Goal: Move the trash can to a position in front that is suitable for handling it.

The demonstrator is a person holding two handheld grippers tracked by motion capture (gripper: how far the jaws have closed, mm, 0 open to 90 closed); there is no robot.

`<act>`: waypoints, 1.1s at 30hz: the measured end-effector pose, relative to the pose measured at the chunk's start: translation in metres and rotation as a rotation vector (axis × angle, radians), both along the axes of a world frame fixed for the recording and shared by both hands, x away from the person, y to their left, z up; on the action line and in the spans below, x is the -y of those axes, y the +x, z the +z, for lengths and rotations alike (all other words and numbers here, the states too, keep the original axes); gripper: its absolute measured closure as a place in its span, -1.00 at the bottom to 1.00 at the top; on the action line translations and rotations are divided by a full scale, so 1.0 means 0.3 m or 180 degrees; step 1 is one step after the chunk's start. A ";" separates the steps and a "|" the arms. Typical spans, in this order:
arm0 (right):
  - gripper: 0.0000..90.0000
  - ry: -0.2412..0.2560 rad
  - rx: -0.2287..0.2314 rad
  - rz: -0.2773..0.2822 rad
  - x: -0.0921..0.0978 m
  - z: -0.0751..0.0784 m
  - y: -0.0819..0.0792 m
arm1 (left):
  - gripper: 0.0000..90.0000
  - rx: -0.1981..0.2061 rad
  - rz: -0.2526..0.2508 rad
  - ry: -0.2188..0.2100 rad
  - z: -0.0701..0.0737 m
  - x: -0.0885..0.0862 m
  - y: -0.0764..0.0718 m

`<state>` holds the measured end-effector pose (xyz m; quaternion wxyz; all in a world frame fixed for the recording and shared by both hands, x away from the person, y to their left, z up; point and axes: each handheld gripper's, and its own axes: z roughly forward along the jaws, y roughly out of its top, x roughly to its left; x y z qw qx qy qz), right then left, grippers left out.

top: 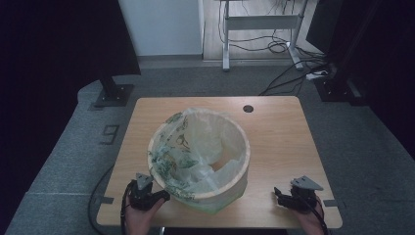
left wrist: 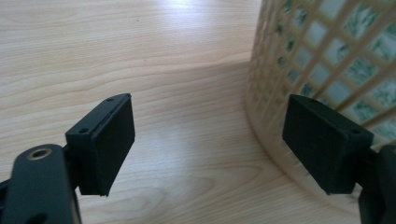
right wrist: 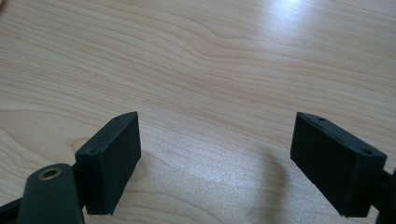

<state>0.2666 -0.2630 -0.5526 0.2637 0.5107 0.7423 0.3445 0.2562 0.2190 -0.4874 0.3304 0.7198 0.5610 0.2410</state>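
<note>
Basket: the lattice waste basket (top: 230, 169) sits mid-table, its printed plastic liner (top: 188, 147) draped loosely over the near rim.
Left gripper: the left gripper (left wrist: 208, 144) rests low on the table (top: 279, 132), jaws spread wide, empty, the basket wall (left wrist: 322, 60) just beside it.
Right gripper: the right gripper (right wrist: 217, 161) is well apart from the basket, jaws spread, holding nothing.
Risk: a one-sided tug on the liner could likely tip or slide the light basket.
Risk two: a jaw could snag the lattice, or tear the thin film.

The right gripper (right wrist: 215, 163) holds its black fingers (right wrist: 109, 161) wide apart above bare wooden table (right wrist: 210, 60).
</note>
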 end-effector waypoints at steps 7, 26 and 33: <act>-0.64 0.0015 -0.0011 -0.0047 0.003 0.000 0.000 | -0.58 -0.0085 0.0168 0.0025 0.008 0.063 0.035; -0.63 0.0010 -0.0001 -0.0034 0.004 0.000 -0.006 | -0.62 -0.0124 -0.0073 -0.0040 0.003 0.205 0.166; -0.63 0.0021 -0.0006 -0.0044 0.006 0.000 -0.006 | -0.63 -0.0069 -0.0187 -0.0142 -0.003 0.138 0.153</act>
